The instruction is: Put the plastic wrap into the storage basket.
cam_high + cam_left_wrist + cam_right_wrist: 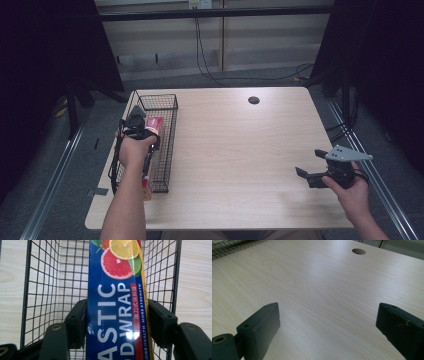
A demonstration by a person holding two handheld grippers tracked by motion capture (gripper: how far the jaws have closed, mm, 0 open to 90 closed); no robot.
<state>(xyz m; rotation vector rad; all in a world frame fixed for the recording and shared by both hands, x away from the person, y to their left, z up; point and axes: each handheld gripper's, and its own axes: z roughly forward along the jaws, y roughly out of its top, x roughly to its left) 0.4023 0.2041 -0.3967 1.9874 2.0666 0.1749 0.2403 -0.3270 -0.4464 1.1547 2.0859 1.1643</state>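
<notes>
Black jaws of the left gripper [117, 325] flank a plastic wrap box [116, 302] lying in the wire basket [40, 290], pads touching its sides; letting go cleanly means opening wider before lifting straight up. Right gripper [328, 327] hovers wide open, empty, over the table [324, 282].

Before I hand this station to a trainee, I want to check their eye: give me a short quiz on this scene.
1. True or false: the right gripper has its jaws closed on a box.
2. What sits between the left gripper's jaws? A) a blue cardboard plastic-wrap box B) a green glass bottle C) a white ceramic cup
3. What container lies under that box?
Key: 1 false; 2 A; 3 the black wire basket.
</notes>
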